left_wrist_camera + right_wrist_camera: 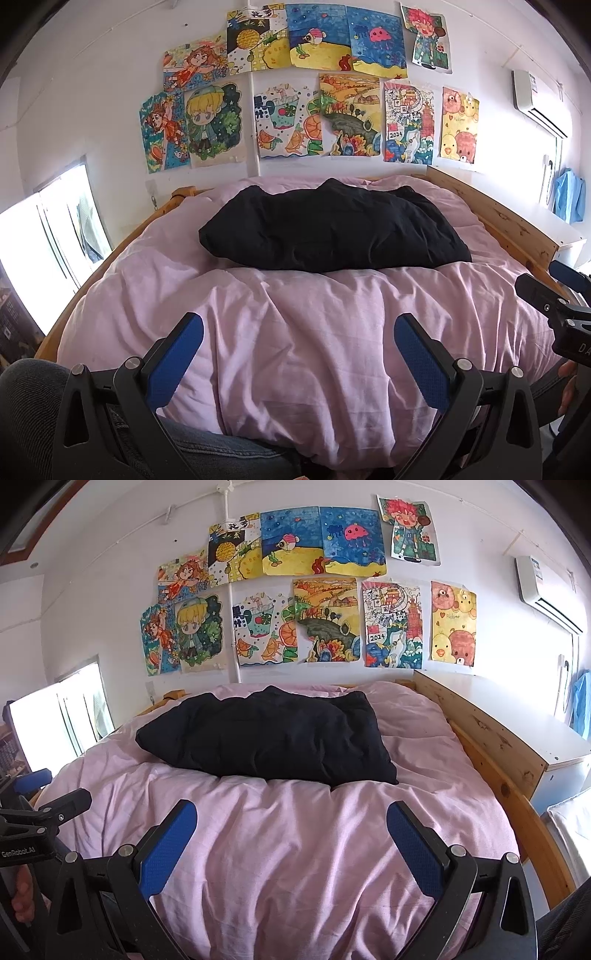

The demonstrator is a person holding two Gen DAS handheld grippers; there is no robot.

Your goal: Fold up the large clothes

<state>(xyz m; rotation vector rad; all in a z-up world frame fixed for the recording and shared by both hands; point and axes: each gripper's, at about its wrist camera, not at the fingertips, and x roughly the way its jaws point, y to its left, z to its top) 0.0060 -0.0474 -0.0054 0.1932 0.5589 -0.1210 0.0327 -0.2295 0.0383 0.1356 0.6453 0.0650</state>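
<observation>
Hovering released over the pink duvet, left tool and right tool were likely pre-grasp or finished; next needed reaching the black garment.

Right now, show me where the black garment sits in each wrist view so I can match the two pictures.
Left wrist view: the black garment lies centre frame, slightly right, on the pink duvet, beyond the open left gripper.
Right wrist view: the black garment lies left of centre, beyond the open right gripper.
Shared landmark: the "2024" drawing on the wall above the garment's right end.
</observation>
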